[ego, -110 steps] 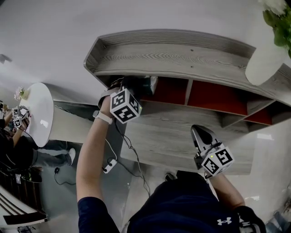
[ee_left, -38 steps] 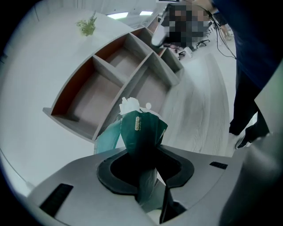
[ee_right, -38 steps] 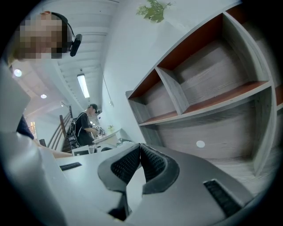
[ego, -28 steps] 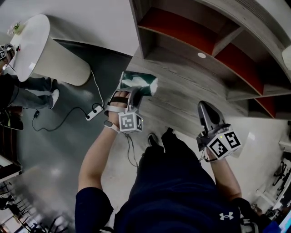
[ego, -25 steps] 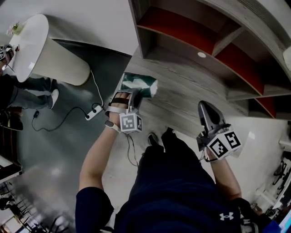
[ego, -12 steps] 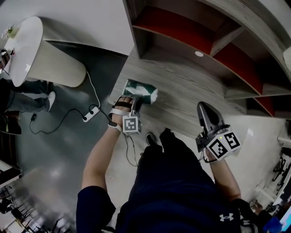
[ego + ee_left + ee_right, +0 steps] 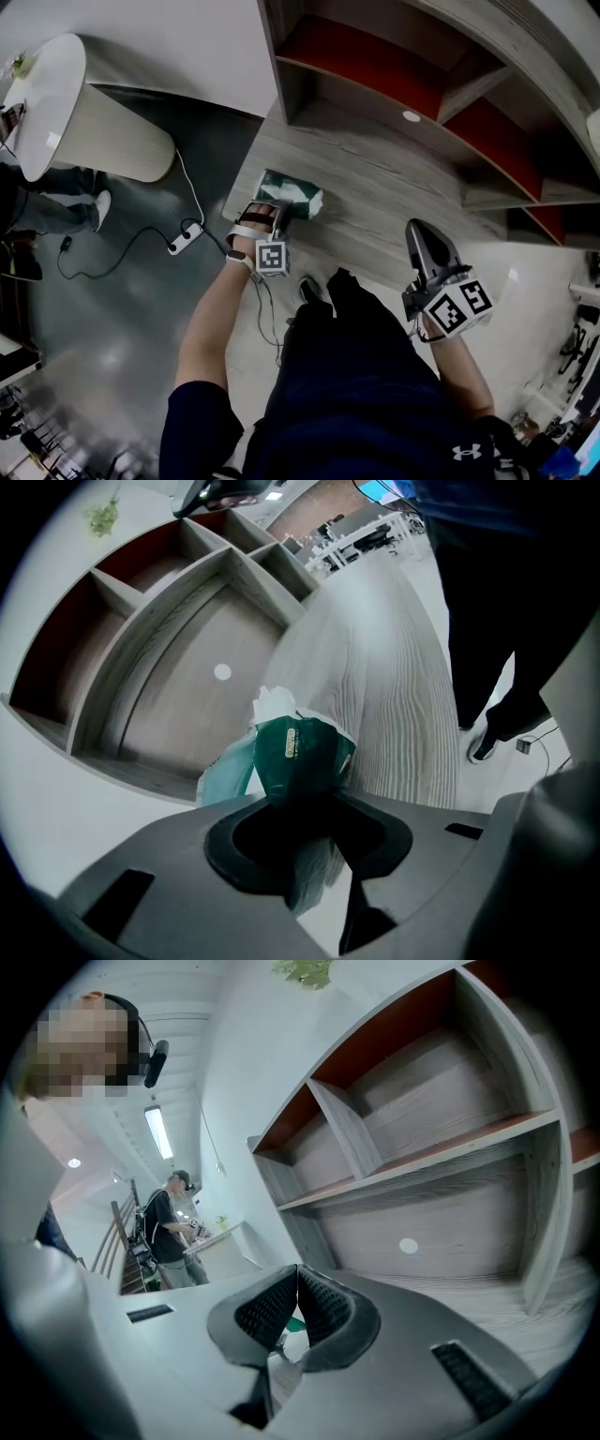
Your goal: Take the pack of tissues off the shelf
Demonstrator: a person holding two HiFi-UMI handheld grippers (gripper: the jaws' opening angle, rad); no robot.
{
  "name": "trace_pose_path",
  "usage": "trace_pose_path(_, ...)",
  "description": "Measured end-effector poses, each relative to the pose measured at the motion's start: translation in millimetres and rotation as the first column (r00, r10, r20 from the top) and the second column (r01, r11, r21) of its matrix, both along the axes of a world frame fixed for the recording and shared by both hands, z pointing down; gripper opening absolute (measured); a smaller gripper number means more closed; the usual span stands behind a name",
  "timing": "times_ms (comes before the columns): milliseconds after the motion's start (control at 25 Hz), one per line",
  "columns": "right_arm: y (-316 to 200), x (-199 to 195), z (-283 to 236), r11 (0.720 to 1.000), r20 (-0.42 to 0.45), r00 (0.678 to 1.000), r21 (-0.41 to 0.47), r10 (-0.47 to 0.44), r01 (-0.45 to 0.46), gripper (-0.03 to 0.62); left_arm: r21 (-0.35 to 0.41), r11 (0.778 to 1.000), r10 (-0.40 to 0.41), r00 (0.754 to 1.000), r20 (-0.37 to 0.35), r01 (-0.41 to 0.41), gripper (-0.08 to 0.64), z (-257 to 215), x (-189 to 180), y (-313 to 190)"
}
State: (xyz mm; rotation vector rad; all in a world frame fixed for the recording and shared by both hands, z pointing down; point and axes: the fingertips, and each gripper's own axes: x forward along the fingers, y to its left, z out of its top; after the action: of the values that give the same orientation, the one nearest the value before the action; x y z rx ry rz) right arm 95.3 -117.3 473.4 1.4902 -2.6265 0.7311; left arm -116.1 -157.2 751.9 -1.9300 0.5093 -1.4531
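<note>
The green pack of tissues (image 7: 294, 199) is out of the shelf (image 7: 375, 66) and hangs over the left end of the low wooden platform (image 7: 375, 202). My left gripper (image 7: 278, 216) is shut on its near end. In the left gripper view the pack (image 7: 302, 754) sticks out from between the jaws of the left gripper (image 7: 305, 803), with white tissue showing at its top. Whether it touches the platform (image 7: 394, 667) I cannot tell. My right gripper (image 7: 419, 236) is held at the right above the platform's front edge; it is shut and empty, and the right gripper (image 7: 297, 1281) shows its pads together.
The shelf's red-backed compartments (image 7: 412, 1082) stand beyond the platform. A white round table (image 7: 56, 103) is at the far left, with a power strip and cable (image 7: 181, 244) on the grey floor. Another person (image 7: 169, 1227) stands by that table. My shoe (image 7: 309, 289) is below the platform's edge.
Several seconds ago my left gripper reached into the shelf's left compartment. Over the last second it has carried the pack slightly lower, still gripped. The right gripper has barely moved.
</note>
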Motion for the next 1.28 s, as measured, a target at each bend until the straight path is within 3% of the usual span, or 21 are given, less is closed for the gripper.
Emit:
trace_pose_path(320,0.5,-9.0,2.3,1.000,0.003,1.000,-0.004,-0.017,0.017,0.012,0.015,0.999,0.043,0.999,0.027,-0.043,0.141,7.5,0.1,-1.0)
trace_pose_path(520,1.9,-12.1,-2.9,1.000,0.009,1.000,0.012,-0.021,0.021,0.012,0.073,0.997,0.000,1.000,0.011,0.000,0.193,1.1,-4.2,-4.1)
trace_pose_path(760,8.1,-15.7,-6.7,0.999,0.014,1.000,0.023,-0.028,0.027,0.012,0.058,0.997,-0.053,0.997,-0.048,0.056,0.233,-31.5,-11.3,5.2)
trace_pose_path(920,8.1,-15.8,-14.2,0.999,0.019,0.999,0.047,-0.028,0.027,0.012,0.129,0.990,-0.057,0.997,-0.052,0.063,0.234,-61.0,-26.2,4.8)
trace_pose_path(1280,4.1,-10.0,-36.8,0.994,0.026,1.000,0.106,-0.018,0.015,0.012,0.187,0.969,-0.128,0.973,-0.193,0.164,0.229,-150.5,-51.8,13.1)
